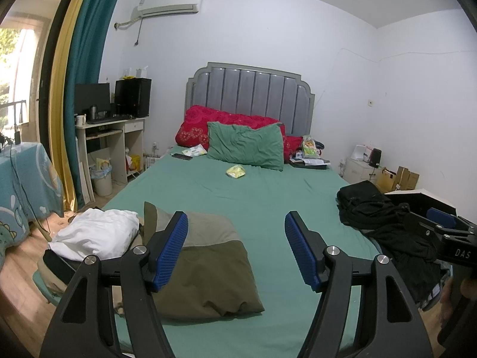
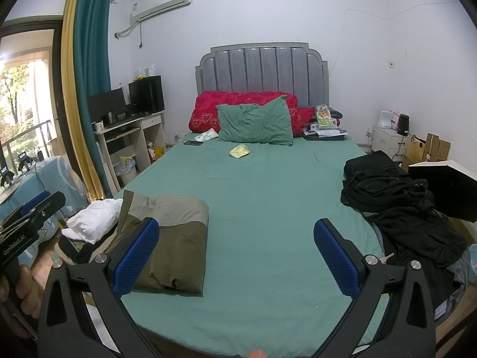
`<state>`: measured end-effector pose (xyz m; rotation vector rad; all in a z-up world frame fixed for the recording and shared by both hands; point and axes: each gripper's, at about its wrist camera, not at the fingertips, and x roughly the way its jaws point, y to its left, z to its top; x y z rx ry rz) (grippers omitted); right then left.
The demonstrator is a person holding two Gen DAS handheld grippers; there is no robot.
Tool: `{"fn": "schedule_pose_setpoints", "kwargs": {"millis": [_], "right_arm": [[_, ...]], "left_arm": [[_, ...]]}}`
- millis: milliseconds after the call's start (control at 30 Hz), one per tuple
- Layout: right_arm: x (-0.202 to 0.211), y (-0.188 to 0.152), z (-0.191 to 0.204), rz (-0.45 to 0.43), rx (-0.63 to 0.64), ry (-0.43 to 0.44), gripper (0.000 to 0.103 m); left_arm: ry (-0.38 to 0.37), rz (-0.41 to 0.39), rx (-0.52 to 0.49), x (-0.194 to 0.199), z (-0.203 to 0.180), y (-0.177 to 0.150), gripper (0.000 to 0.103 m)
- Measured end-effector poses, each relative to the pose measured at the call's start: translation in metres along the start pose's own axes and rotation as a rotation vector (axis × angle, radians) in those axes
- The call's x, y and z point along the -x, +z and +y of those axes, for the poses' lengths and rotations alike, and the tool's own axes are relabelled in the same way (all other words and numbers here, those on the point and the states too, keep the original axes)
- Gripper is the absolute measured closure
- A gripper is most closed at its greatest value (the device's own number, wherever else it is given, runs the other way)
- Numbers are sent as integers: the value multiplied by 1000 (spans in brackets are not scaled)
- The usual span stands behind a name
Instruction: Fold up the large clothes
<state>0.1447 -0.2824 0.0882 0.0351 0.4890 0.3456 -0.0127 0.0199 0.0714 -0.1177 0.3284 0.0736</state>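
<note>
A folded olive and tan garment (image 1: 205, 271) (image 2: 170, 235) lies on the near left of the green bed sheet (image 1: 268, 197) (image 2: 268, 185). Beside it, at the bed's left corner, sits a bunched white garment (image 1: 98, 232) (image 2: 95, 219) on top of dark cloth. A heap of black clothes (image 1: 384, 223) (image 2: 396, 203) covers the bed's right edge. My left gripper (image 1: 235, 247) hovers open over the foot of the bed, nothing between its blue pads. My right gripper (image 2: 235, 256) is also open and empty, and shows at the right edge of the left wrist view (image 1: 441, 229).
At the headboard lie a green pillow (image 1: 246, 146), a red quilt (image 1: 208, 119), a small yellow packet (image 1: 235, 171), a phone and papers. A desk with monitors (image 1: 110, 110) and a bin stand left. A nightstand (image 2: 387, 140), boxes and an open black box (image 2: 447, 185) stand right.
</note>
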Motion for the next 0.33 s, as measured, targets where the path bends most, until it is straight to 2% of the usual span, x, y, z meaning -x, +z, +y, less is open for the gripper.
{"fn": "schedule_pose_setpoints", "kwargs": {"millis": [333], "right_arm": [[0,0,1,1,2,0,1]], "left_arm": [[1,4,-2,-2,-4,1,32]]}}
